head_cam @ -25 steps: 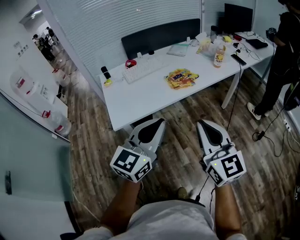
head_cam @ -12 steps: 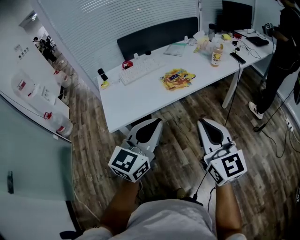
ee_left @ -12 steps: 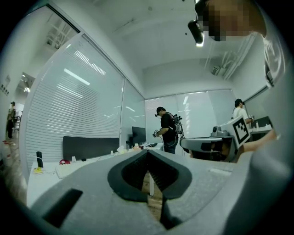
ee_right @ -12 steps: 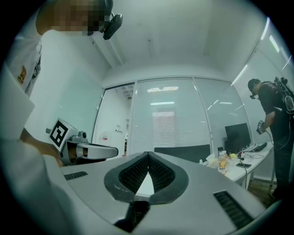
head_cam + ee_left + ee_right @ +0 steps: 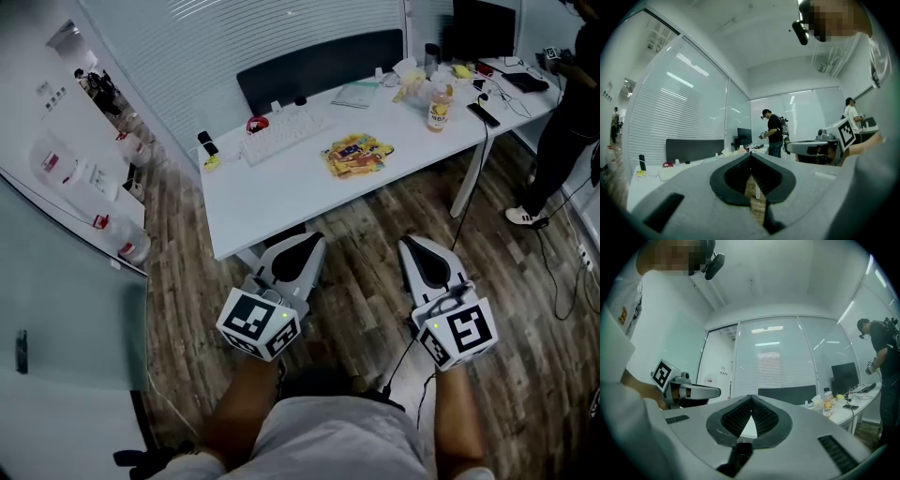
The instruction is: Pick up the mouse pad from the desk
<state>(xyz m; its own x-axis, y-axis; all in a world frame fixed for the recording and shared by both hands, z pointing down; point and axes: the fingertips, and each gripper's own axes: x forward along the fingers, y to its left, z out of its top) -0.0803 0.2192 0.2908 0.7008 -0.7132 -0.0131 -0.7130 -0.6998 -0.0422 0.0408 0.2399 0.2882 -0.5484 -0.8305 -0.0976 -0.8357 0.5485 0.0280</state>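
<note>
Both sets of fingers clenched tip to tip, grasping nothing. Left gripper (image 5: 312, 241) and right gripper (image 5: 411, 245) held side by side over the wooden floor (image 5: 361, 281), just short of the white worktop's (image 5: 272, 192) near edge. Colourful mouse pad (image 5: 356, 155) lying flat mid-worktop, well apart from the fingers, right of the white keyboard (image 5: 281, 129).

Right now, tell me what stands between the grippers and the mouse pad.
Nothing visible. The left gripper and right gripper hang over floor short of the desk; only bare desktop lies before the pad.
</note>
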